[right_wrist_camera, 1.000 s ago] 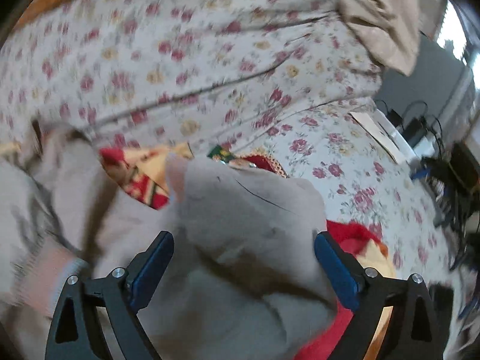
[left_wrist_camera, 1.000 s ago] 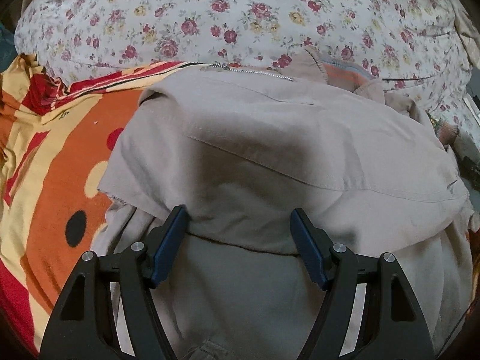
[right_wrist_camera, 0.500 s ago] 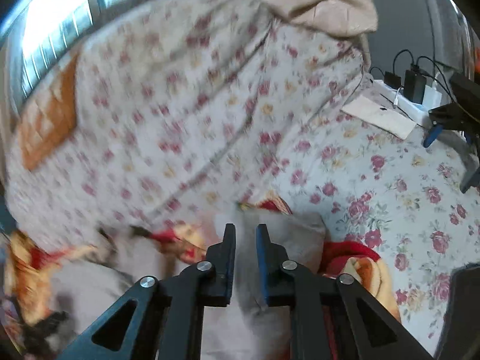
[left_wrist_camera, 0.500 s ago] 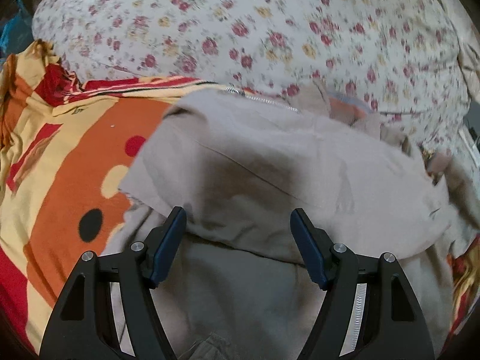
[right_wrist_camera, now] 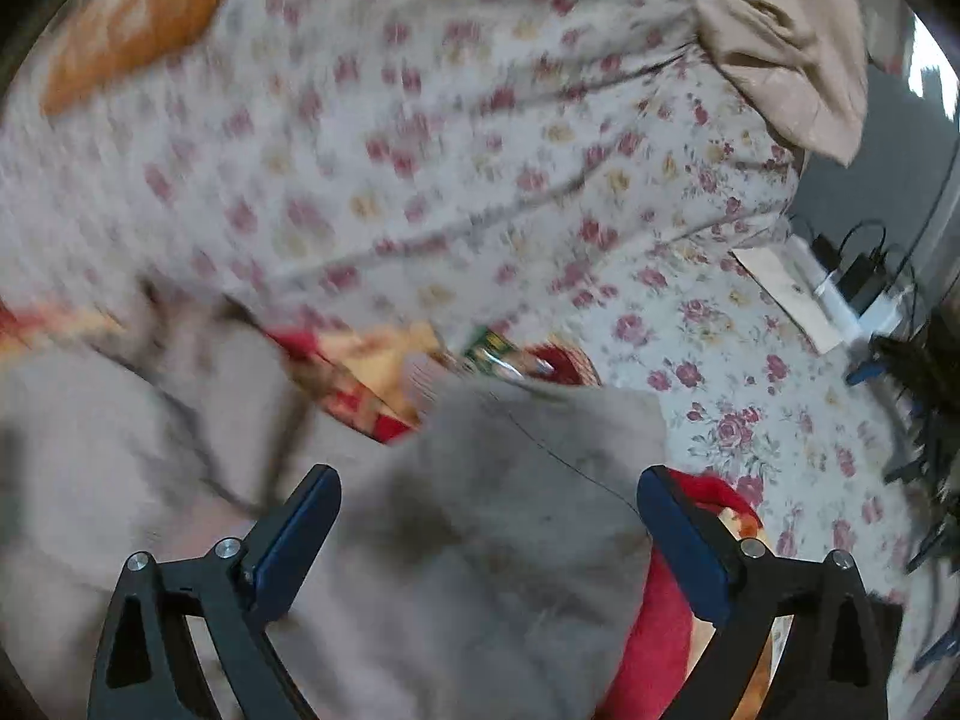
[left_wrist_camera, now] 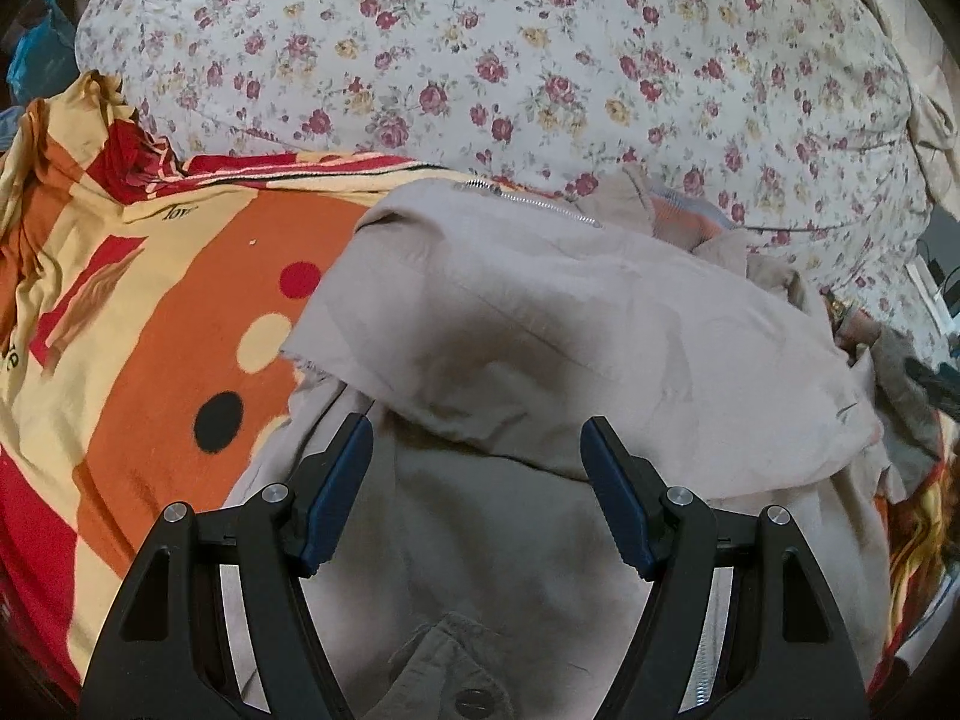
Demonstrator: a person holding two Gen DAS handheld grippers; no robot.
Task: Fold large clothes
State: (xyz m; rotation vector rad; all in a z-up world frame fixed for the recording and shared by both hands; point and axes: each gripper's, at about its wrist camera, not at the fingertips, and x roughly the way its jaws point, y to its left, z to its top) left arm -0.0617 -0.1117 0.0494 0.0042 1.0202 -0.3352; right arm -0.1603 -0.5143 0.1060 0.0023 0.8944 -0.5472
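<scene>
Left wrist: beige jacket folded over (zipper showing); both tools spread wide.

A home bedroom, going by the flowered bedding, orange blanket and charger cables.

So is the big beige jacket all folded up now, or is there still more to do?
Not finished. One fold looks done: a flap of the beige jacket lies over the rest, zipper on top. Nothing is in hand: the left gripper and right gripper are both open above the cloth. Still left: its right end is rumpled on the orange blanket.
</scene>
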